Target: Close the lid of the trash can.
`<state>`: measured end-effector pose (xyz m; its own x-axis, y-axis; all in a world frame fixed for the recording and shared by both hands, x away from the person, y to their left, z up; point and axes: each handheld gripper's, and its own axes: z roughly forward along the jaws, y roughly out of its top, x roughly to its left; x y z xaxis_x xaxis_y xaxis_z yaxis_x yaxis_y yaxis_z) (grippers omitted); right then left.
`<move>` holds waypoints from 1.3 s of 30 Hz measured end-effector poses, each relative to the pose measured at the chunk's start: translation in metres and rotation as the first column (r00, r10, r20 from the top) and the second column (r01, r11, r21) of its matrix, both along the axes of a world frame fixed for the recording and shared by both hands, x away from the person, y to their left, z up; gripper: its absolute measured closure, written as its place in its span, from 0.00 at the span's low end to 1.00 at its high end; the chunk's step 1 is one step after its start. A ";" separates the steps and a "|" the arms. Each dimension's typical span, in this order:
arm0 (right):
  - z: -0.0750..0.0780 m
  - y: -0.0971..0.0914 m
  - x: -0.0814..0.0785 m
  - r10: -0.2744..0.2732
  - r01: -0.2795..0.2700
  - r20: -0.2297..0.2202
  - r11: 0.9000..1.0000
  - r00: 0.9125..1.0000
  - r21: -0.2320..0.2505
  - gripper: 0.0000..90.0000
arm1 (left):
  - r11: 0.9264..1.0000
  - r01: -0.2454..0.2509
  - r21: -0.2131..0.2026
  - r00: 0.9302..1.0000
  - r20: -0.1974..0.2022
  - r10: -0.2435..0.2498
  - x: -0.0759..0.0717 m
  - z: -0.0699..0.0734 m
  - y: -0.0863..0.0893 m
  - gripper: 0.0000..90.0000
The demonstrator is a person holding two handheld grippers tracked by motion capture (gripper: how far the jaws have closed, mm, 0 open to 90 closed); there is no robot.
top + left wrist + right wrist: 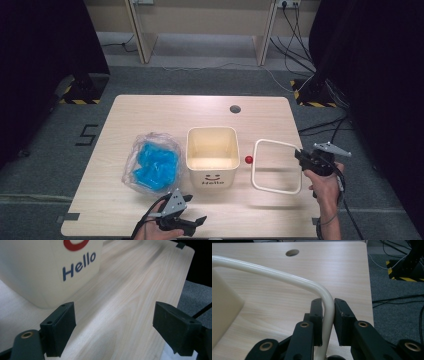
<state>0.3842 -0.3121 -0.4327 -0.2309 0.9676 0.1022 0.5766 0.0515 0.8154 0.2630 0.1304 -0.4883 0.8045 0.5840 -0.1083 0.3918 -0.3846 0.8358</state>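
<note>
A cream square bin [212, 156] marked "Hello" stands mid-table; its front wall [50, 267] fills the upper left of the left gripper view. A cream rectangular ring frame [276, 166] hangs just above the table right of the bin. My right gripper [301, 156] is shut on the ring's right side, and the cream bar [327, 315] runs between its jaws. My left gripper [192, 223] is open near the table's front edge, below the bin, with bare wood between its fingers [62, 327]. A clear bag of blue pieces [152, 163] lies left of the bin.
A small red ball [248, 159] rests between the bin and the ring. A round cable hole [235, 108] is at the table's far side. Cables and stand bases cover the floor at the right. The table's front edge is close under my left gripper.
</note>
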 end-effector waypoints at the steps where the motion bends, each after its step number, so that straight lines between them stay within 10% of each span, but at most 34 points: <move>1: 0.004 0.001 0.001 0.002 -0.002 0.005 1.000 1.000 -0.002 0.87 | 1.000 0.000 -0.001 1.000 0.006 0.000 0.000 0.002 0.000 0.20; 21: 0.077 0.064 0.029 0.132 -0.132 0.099 0.991 0.986 -0.008 0.87 | 0.997 -0.032 -0.065 0.997 0.074 0.037 0.005 0.033 0.005 0.21; 39: 0.069 0.137 0.053 0.264 -0.263 0.031 0.965 0.964 -0.017 0.90 | 0.994 -0.065 -0.086 0.992 0.098 0.073 0.016 0.042 -0.011 0.20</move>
<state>0.4372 -0.1755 -0.3638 -0.4810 0.8732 0.0785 0.5146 0.2087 0.8317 0.2790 0.1195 -0.4461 0.7716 0.6312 -0.0785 0.3271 -0.2880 0.9000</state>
